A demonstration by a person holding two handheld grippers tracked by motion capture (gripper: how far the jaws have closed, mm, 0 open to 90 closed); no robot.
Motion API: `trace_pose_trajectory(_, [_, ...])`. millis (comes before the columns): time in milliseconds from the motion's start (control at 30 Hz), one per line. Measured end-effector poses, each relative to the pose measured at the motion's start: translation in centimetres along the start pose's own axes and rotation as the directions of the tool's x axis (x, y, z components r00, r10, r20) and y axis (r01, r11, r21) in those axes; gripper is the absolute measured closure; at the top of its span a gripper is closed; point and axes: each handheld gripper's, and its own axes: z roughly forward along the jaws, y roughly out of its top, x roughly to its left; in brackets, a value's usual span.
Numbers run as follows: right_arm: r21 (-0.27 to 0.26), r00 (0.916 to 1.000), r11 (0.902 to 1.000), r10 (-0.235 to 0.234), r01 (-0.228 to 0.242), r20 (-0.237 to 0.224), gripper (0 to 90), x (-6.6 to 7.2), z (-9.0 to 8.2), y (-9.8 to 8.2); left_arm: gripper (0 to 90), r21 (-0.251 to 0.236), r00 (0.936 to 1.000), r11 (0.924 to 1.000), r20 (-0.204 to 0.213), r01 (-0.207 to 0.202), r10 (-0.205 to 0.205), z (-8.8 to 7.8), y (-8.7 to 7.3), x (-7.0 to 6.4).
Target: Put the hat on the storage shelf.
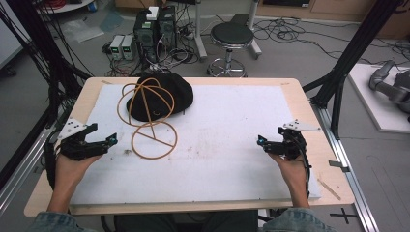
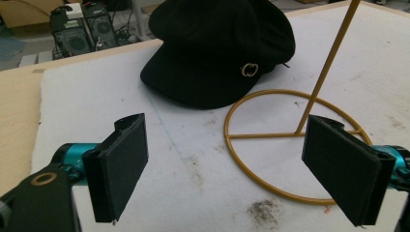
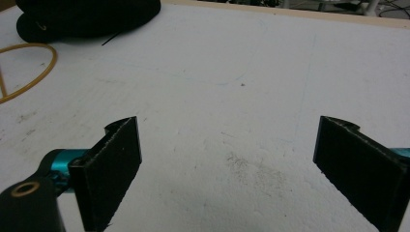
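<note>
A black cap (image 1: 162, 95) with a small gold buckle lies at the back left of the white mat (image 1: 227, 125). A gold wire hat stand (image 1: 153, 131) rises just in front of it, its top loops overlapping the cap. My left gripper (image 1: 112, 140) is open a little left of the stand's base ring. In the left gripper view, the cap (image 2: 217, 48) and stand (image 2: 290, 145) lie ahead of my open gripper (image 2: 237, 169), nothing between the pads. My right gripper (image 1: 261, 141) rests open over bare mat at the right. The right gripper view shows that gripper (image 3: 232, 174) open and empty, the cap (image 3: 87, 17) far off.
The mat covers a wooden table (image 1: 94, 92) with bare edges at left, back and right. Black frame posts (image 1: 348, 53) stand at both sides. Behind the table are a stool (image 1: 231, 36), computer boxes (image 1: 154, 29) and cables on the floor.
</note>
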Motion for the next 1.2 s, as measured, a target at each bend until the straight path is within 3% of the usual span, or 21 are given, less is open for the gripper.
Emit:
trace_pose_trajectory(233, [-0.012, 0.9998, 0.9998, -0.016, 0.016, -0.011, 9.5, 0.0, 0.0, -0.2, 17.0, -0.001, 1.0, 1.0, -0.002, 0.007, -0.007, 0.0, -0.1, 0.1])
trace_pose_trajectory(600, [-0.025, 0.9998, 0.9997, -0.004, 0.003, -0.021, 9.5, -0.1, -0.4, 0.3, 17.0, 0.005, 1.0, 1.0, 0.007, 0.006, -0.006, 0.0, -0.2, 0.1])
trace_pose_trajectory(767, [-0.051, 0.9988, 0.9981, 0.034, -0.036, -0.036, 9.5, -0.1, -0.4, 0.8, 17.0, -0.009, 1.0, 0.9999, 0.007, 0.005, -0.005, -0.3, 0.0, 0.1])
trace_pose_trajectory(900, [-0.031, 0.9987, 0.9994, 0.016, -0.017, -0.049, 9.5, 0.1, 0.2, 1.9, 17.0, -0.02, 1.0, 0.9998, 0.004, 0.003, -0.003, -0.7, 0.3, 0.0])
trace_pose_trajectory(1200, [-0.022, 0.9949, 0.9984, -0.053, 0.052, -0.086, 9.5, 1.3, 1.3, 6.2, 17.0, -0.017, 1.0, 0.9999, 0.007, -0.003, 0.003, -0.7, 0.3, 0.0])
